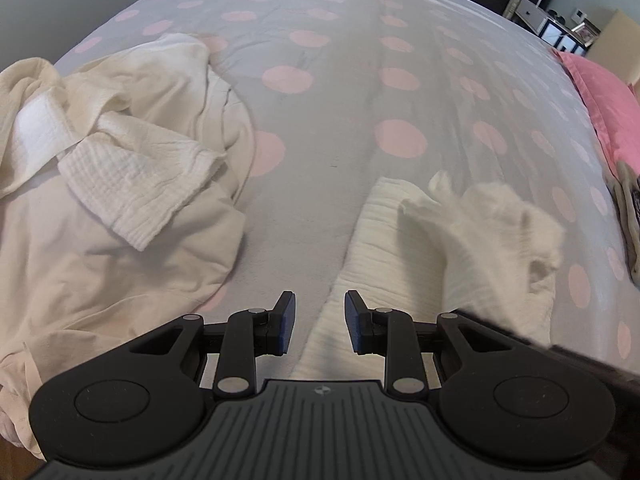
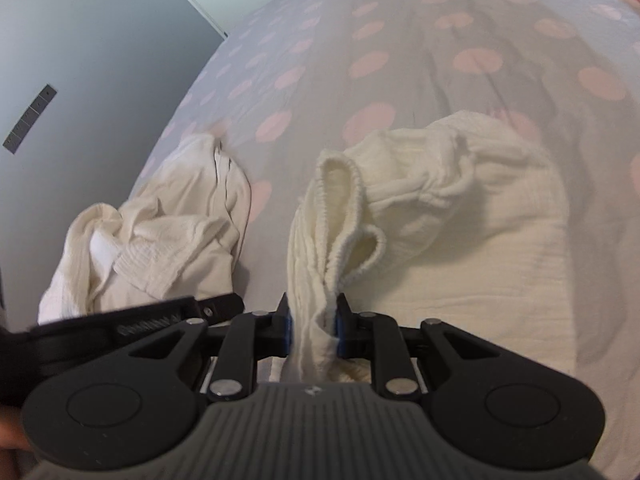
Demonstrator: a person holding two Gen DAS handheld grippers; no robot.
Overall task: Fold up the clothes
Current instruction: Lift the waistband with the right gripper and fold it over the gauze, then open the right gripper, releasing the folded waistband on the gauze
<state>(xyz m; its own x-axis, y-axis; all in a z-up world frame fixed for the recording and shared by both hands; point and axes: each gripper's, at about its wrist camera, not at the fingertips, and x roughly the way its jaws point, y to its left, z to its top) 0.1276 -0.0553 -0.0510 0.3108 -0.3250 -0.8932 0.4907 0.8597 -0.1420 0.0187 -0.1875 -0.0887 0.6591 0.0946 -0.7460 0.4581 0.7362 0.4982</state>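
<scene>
**Cream garment pinched in right gripper, left gripper empty**

Blur smears the raised part of the cream garment (image 1: 492,236) ahead and to the right of the left gripper (image 1: 320,322), so its folds there are hard to read. The left gripper's jaws stand apart with nothing between them, over the garment's near edge. In the right wrist view the right gripper (image 2: 312,328) is clamped on a gathered, ribbed hem of that cream garment (image 2: 460,220), the rest of it spreading ahead and to the right on the bed. A black tool body (image 2: 132,326) crosses in from the left of the right gripper; embossed lettering on it is too blurred to read. A pile of off-white clothes (image 1: 120,176) lies ahead-left of both grippers, cut off at the frame edge. The bedspread (image 1: 344,80) is pale grey with pink dots. A pink pillow (image 1: 604,96) sits far right, shelves with small items (image 1: 556,26) beyond it; a grey wall (image 2: 80,60) rises on the left.
</scene>
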